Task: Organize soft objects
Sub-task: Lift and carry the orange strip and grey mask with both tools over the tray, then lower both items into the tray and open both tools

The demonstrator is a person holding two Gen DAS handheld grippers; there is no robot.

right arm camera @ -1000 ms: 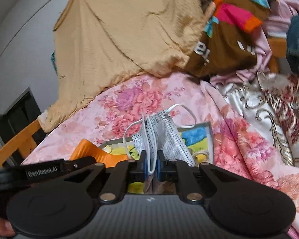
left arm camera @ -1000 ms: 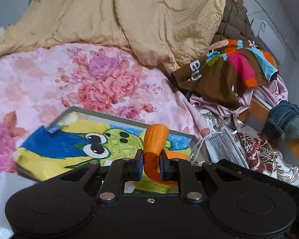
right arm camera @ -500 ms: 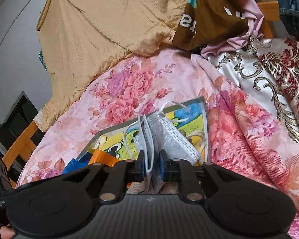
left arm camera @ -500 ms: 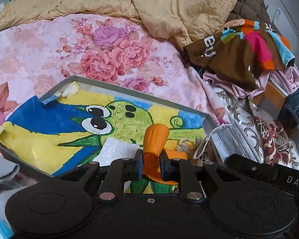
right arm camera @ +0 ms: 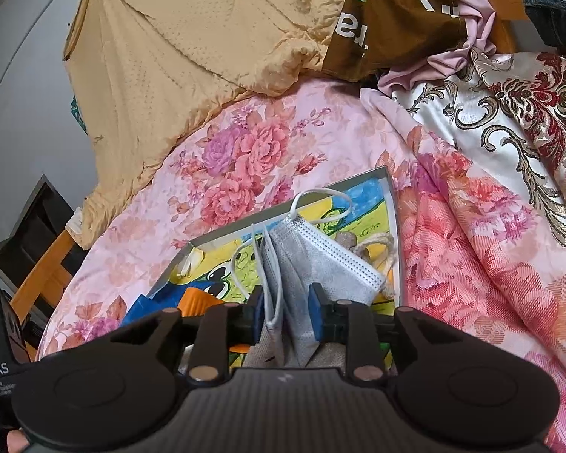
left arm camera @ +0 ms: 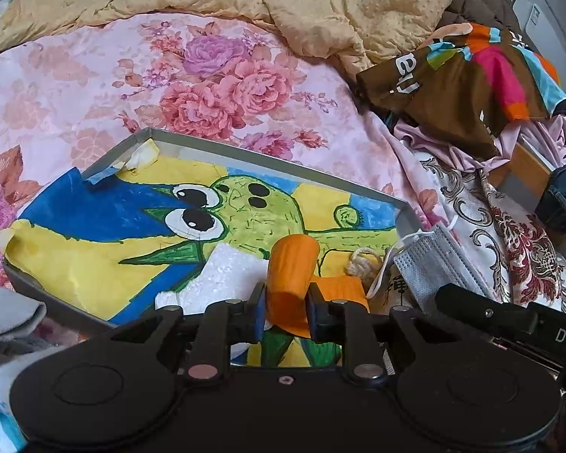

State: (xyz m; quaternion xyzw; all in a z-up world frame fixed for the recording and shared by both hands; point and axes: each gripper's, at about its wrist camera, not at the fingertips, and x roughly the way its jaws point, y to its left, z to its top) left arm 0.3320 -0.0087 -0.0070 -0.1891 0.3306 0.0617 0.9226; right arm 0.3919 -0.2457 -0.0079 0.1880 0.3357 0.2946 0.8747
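- Both grippers have come down lower over the tray [left arm camera: 268, 156] than a second ago, so the tray and its cartoon picture look much bigger now, and more of the tray floor shows
- That means the two soft things look close to being put down in the tray, which I think is the step going on now
- On the left side of the tray lies a white foam-like piece [left arm camera: 222, 268], flat on the drawing of a green face with big eyes
- In the middle, the left gripper [left arm camera: 286, 311] is closed tight on an orange rubbery piece [left arm camera: 291, 264]; the piece curls up between the fingers and its tail hangs just over the tray floor, and I cannot tell if it touches
- Next to it on the right, a small bag with a rope loop [left arm camera: 362, 260] lies inside the tray, near the right wall
- At the right edge of the tray, the right gripper [right arm camera: 286, 313] pinches a grey face mask [right arm camera: 313, 260]; the mask is folded and hangs over the tray's right end, with its white ear loops sticking up
- Around the tray is a pink flowery sheet [left arm camera: 94, 75], with a yellow blanket [left arm camera: 320, 0] bunched up behind it
- Far right is a messy pile of clothes [left arm camera: 471, 71], well apart from the tray
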